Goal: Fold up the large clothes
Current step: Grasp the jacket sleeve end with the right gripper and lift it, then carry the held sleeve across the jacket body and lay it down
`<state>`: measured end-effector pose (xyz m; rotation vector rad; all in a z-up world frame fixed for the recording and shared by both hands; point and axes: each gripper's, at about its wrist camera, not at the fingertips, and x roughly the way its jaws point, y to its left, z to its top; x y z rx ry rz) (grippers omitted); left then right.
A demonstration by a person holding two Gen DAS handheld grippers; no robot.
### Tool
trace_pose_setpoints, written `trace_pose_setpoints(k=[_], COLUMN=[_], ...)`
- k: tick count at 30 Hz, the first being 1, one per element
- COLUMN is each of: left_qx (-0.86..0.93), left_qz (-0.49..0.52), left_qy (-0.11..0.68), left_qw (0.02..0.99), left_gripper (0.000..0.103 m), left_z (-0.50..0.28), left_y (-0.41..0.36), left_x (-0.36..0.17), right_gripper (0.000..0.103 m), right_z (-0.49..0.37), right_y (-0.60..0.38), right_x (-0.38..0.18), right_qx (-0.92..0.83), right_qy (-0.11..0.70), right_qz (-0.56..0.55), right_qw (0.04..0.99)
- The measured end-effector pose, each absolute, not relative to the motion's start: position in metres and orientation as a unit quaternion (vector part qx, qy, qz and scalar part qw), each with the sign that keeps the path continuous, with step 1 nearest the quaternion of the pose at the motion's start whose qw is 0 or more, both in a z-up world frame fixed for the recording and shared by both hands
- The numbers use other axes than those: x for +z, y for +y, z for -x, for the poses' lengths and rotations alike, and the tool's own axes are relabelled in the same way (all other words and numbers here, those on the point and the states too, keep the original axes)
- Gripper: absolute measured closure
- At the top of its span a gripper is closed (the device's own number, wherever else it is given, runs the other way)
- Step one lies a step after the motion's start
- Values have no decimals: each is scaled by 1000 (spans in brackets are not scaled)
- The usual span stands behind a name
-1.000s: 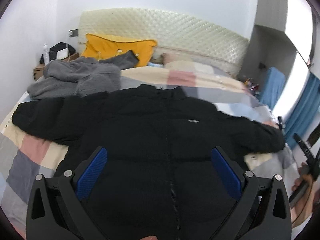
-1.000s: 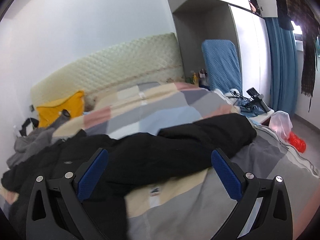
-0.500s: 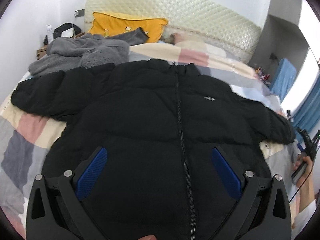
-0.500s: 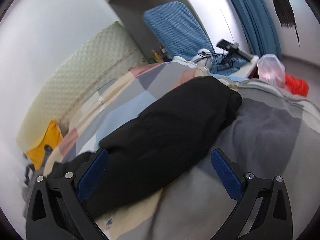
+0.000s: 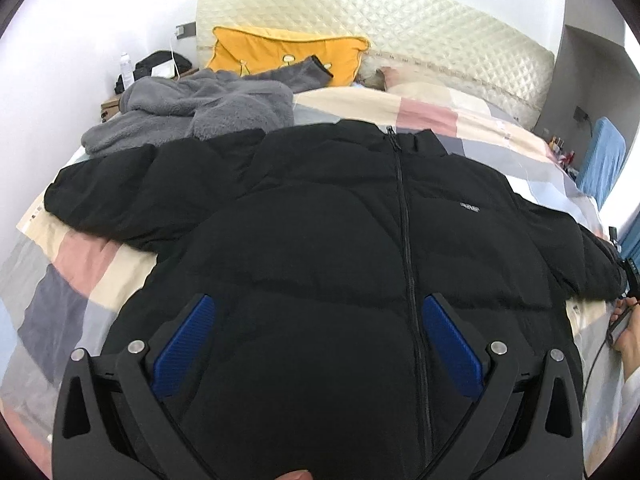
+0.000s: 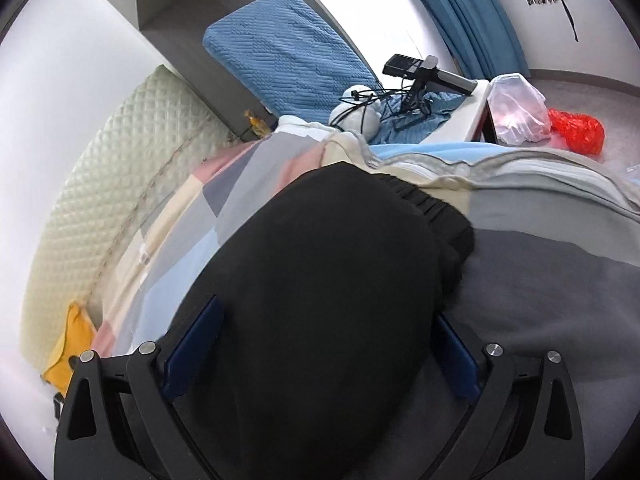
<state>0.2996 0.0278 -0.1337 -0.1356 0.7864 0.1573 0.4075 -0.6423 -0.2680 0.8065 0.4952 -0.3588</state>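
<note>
A black puffer jacket [image 5: 340,240] lies front up and zipped on the patchwork bed, both sleeves spread out sideways. My left gripper [image 5: 316,340] is open and hovers over the jacket's lower front, near the zipper. My right gripper [image 6: 320,352] is open, its jaws either side of the jacket's right sleeve [image 6: 332,264], close above it; the ribbed cuff [image 6: 436,208] points to the bed's edge. I cannot tell whether the pads touch the sleeve.
A grey fleece garment [image 5: 192,108] and a yellow pillow [image 5: 288,56] lie at the bed's head by the quilted headboard [image 5: 400,32]. A blue chair [image 6: 292,60], a white side table with cables [image 6: 440,112] and plastic bags [image 6: 520,112] stand beside the bed.
My right gripper has dropped and moved in over the right sleeve, which now fills the gap between its jaws. My left gripper has shifted slightly over the jacket's front.
</note>
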Motion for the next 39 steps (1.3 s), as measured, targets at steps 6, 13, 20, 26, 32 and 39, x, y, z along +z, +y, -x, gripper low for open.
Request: trace_pose_setpoints(k=[6, 13, 20, 26, 32, 39], left_qx=[103, 104, 90, 71, 88, 71], left_qz=[30, -21, -64, 3, 49, 76], left_qy=[403, 398, 389, 363, 303, 288], left_qw=[909, 911, 915, 929, 948, 952], left_gripper=[0, 0, 0, 0, 0, 0], left_z=[-315, -303, -283, -266, -243, -232], left_y=[35, 34, 30, 61, 86, 109], left_x=[-157, -150, -134, -118, -84, -73], right_gripper=[72, 96, 97, 96, 96, 96], right_z=[-414, -388, -375, -370, -349, -332], right_y=[-640, -630, -585, -501, -392, -266], right_x=[-250, -179, -84, -9, 42, 75], right_qx=[-185, -219, -187, -146, -79, -9], right_qy=[235, 174, 155, 150, 128, 115], right_qz=[-359, -313, -233, -136, -75, -33], right_qw=[884, 908, 942, 968, 986, 993])
